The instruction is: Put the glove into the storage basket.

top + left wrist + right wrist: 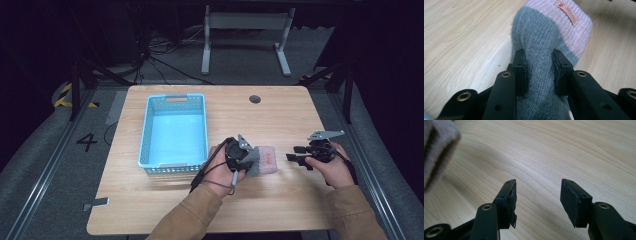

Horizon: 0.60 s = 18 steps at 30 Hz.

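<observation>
Grey-and-pink knitted sock (541, 50) sat pinched by its grey part in the left gripper (539, 72), just right of the blue basket (148, 131). Right gripper (537, 202) gaped, holding nothing. Risk: the soft knit could slip free, or the dangling pink cuff snag the basket rim.

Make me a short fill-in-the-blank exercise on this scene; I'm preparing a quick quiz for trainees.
1. The left gripper is shut on a grey and ____ knitted sock.
2. The right gripper has its jaws ____, with nothing between them.
3. The basket on the table is light ____.
4. The basket lies to the ____ of the sock in the high view.

Missing words: pink; open; blue; left
</observation>
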Each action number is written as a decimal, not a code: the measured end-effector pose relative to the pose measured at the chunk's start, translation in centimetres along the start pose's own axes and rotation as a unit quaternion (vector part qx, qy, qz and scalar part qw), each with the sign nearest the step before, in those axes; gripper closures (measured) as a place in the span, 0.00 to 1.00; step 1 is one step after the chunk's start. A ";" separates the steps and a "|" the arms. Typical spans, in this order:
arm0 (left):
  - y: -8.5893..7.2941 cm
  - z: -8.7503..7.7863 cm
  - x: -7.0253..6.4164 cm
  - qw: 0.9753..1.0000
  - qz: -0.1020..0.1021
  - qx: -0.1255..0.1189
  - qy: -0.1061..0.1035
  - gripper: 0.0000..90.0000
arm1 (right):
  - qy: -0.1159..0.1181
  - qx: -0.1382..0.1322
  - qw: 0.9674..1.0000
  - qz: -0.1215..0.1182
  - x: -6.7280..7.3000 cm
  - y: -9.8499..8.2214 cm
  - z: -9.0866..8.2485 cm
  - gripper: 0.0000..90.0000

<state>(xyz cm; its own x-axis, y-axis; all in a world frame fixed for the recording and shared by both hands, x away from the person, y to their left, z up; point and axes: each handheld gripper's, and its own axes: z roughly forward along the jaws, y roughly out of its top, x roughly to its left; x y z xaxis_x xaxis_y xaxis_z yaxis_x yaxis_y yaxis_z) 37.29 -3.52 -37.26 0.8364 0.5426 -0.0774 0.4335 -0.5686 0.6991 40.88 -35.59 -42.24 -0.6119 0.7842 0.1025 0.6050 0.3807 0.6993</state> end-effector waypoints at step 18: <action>-0.4 -5.2 4.7 0.998 -0.029 -0.024 0.046 0.76 | -0.011 0.009 1.000 0.010 -0.4 -0.7 0.1 0.55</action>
<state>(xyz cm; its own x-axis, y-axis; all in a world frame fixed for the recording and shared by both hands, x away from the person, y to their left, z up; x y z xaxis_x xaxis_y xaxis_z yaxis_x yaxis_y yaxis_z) 39.32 2.48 -34.21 0.7752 0.6293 -0.0543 0.4617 -0.5059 0.7286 40.72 -36.17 -42.84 -0.5882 0.8025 0.0996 0.6256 0.3735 0.6850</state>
